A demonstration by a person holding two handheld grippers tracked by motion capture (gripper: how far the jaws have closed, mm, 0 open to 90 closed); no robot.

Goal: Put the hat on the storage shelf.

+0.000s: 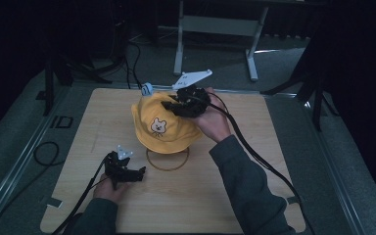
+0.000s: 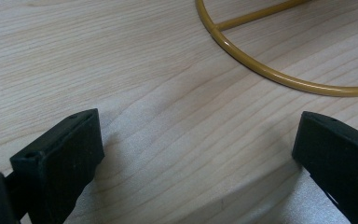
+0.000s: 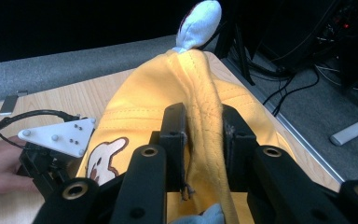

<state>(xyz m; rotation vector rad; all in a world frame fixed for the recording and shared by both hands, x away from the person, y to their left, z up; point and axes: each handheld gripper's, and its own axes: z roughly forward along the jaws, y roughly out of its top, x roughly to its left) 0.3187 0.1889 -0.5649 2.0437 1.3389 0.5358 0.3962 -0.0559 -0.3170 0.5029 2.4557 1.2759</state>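
A yellow bucket hat [image 1: 161, 125] with a bear face on its front hangs on a gold wire stand, whose ring base [image 1: 169, 164] lies on the wooden table. A pale blue ear [image 1: 147, 89] sticks up at the hat's far side. My right gripper [image 1: 169, 104] is at the hat's crown; in the right gripper view its jaws [image 3: 204, 121] are shut on a raised fold of the hat [image 3: 135, 102], below the ear [image 3: 198, 21]. My left gripper [image 1: 141, 171] rests low on the table to the front left of the stand, open [image 2: 196, 135] with nothing between its jaws, facing the ring [image 2: 270, 74].
The wooden tabletop [image 1: 225, 196] sits on a grey carpeted floor. A white metal frame [image 1: 215, 29] stands behind the table. Cables [image 1: 44, 152] loop on the floor at the left, and black stand legs [image 1: 313, 93] are at the right.
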